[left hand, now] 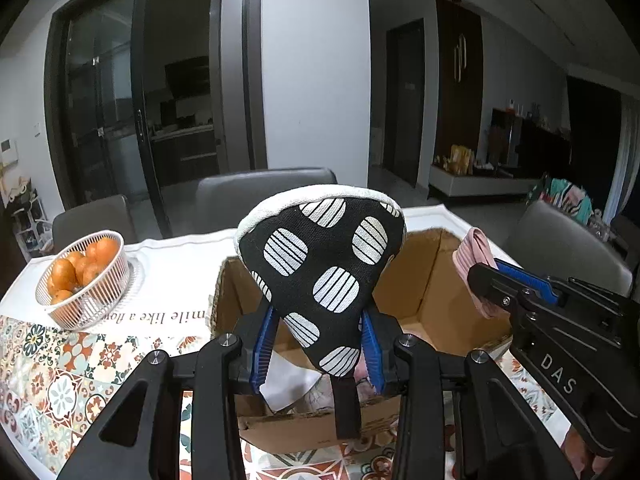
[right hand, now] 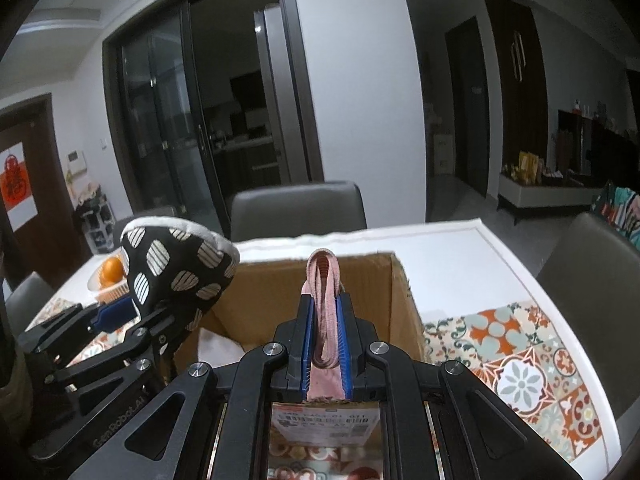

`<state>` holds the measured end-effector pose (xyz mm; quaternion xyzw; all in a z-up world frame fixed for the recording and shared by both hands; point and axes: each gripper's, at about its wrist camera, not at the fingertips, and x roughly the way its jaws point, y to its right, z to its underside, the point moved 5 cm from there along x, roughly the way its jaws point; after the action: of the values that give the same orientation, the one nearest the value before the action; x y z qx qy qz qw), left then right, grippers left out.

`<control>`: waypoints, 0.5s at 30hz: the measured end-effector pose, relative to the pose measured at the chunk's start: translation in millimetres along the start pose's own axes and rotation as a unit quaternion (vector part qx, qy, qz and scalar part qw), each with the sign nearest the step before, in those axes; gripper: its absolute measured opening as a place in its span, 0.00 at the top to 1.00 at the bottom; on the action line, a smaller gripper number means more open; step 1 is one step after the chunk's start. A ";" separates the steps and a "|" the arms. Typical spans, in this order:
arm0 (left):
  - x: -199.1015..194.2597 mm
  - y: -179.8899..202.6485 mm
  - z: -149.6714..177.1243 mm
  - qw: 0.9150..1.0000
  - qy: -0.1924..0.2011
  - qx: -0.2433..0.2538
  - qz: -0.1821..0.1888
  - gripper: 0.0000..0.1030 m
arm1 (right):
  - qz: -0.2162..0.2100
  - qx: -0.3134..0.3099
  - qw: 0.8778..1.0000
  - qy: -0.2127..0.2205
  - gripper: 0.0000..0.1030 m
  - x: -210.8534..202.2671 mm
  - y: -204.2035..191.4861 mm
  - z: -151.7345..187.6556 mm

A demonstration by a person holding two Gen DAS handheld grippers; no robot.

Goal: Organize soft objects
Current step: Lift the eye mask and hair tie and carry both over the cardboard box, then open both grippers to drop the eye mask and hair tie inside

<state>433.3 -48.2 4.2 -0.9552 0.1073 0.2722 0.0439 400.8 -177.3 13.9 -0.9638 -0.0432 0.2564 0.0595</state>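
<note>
**Two soft items held over the open box**

Both of your grippers are loaded, and both hang above the open cardboard box (left hand: 424, 280), which looks like the collection point for this job. Your left gripper (left hand: 320, 344) is clamped on the narrow lower end of a black oven mitt (left hand: 320, 264) with white striped patches; pinching it there lets the wide padded end, trimmed in white, stand clear of the blue pads. The mitt's long axis runs roughly upright and away from you, broad end up, and a dark loop hangs from its bottom tip toward the box interior.

Your right gripper (right hand: 326, 336) is squeezed onto a folded pink cloth (right hand: 322, 304), which looks like ribbed fabric. Its long axis follows the fingers, with the folded loop poking out past the tips over the box's far wall.

White and pale pink fabric (left hand: 288, 384) already lies inside the box. A wire basket of oranges (left hand: 86, 276) sits well apart on the patterned tablecloth (left hand: 56, 376), so it should not interfere with a drop.
</note>
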 end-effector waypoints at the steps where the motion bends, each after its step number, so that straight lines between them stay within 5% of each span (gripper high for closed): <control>1: 3.2 1.3 1.0 1.000 -0.005 0.004 0.001 0.62 | 0.001 0.000 1.000 -0.005 0.88 3.1 0.8 1.8; 12: 25.1 11.1 -5.0 0.999 -0.032 0.026 0.003 0.53 | 0.010 0.003 1.000 -0.027 0.86 18.2 7.0 1.8; 15: 25.0 6.4 -7.3 0.999 -0.027 0.030 -0.005 0.47 | 0.009 0.011 0.999 -0.032 0.61 21.1 9.5 -0.3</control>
<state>456.3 -60.0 -3.1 -0.9465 0.1092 0.2939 0.0767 419.7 -184.4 2.6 -0.9547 -0.0336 0.2882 0.0664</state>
